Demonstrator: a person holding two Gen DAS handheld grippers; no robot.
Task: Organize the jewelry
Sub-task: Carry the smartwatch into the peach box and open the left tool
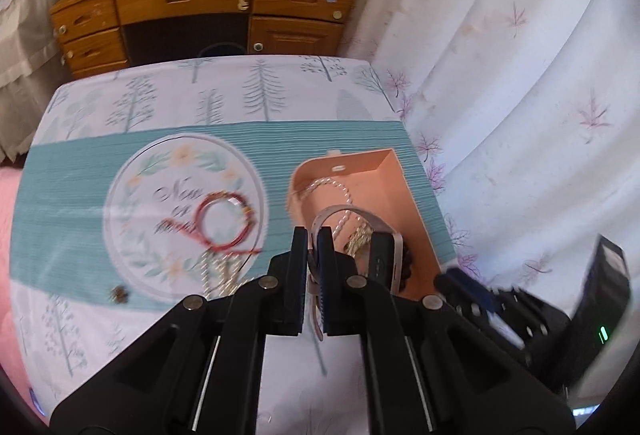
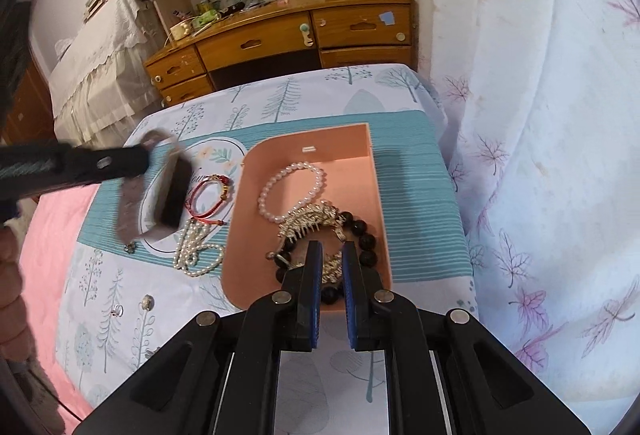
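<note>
My left gripper (image 1: 313, 235) is shut on the pale strap of a wristwatch (image 1: 384, 259) and holds it in the air over the near left edge of the open peach box (image 1: 394, 171). From the right wrist view the watch (image 2: 172, 195) hangs left of the box (image 2: 374, 203). The box holds a pearl bracelet (image 2: 290, 191), a gold spiky piece (image 2: 312, 221) and a black bead bracelet (image 2: 366, 235). My right gripper (image 2: 332, 249) hovers over the box's near end, fingers slightly apart, holding nothing. A red cord bracelet (image 1: 222, 221) and a pearl necklace (image 2: 196, 247) lie on the mat.
The cloth-covered table (image 2: 280, 91) has a teal mat (image 1: 60, 195). Small earrings (image 2: 147, 302) and a dark charm (image 1: 119, 294) lie near the front left. A wooden desk (image 1: 200, 7) stands behind. A white curtain (image 1: 520, 75) hangs on the right. Pink bedding (image 2: 52, 235) lies on the left.
</note>
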